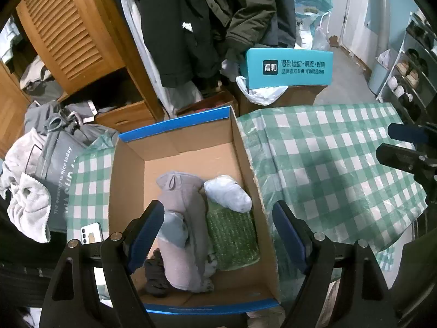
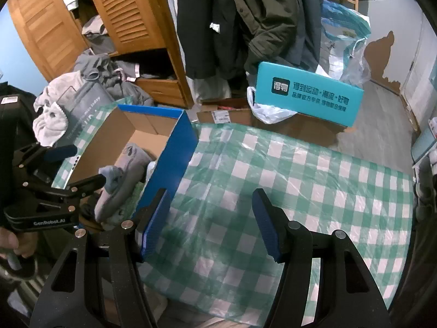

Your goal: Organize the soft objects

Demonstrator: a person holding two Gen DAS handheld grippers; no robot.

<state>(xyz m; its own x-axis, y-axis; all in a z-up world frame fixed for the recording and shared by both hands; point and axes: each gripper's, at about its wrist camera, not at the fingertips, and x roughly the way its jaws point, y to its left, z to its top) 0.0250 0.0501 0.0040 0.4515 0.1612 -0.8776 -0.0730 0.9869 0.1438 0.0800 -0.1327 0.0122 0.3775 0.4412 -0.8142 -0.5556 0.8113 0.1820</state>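
Observation:
A cardboard box with blue rims stands on the green checked tablecloth. Inside lie a grey garment, a pale blue rolled cloth, a green knitted cloth and a dark item. My left gripper is open and empty above the box, its fingers either side of the cloths. My right gripper is open and empty over bare tablecloth, right of the box. The grey garment also shows in the right wrist view.
A phone lies left of the box. Grey and white clothes are heaped at the left by a wooden wardrobe. Coats hang behind. A teal box sits on cartons beyond the table. Shoe shelves stand right.

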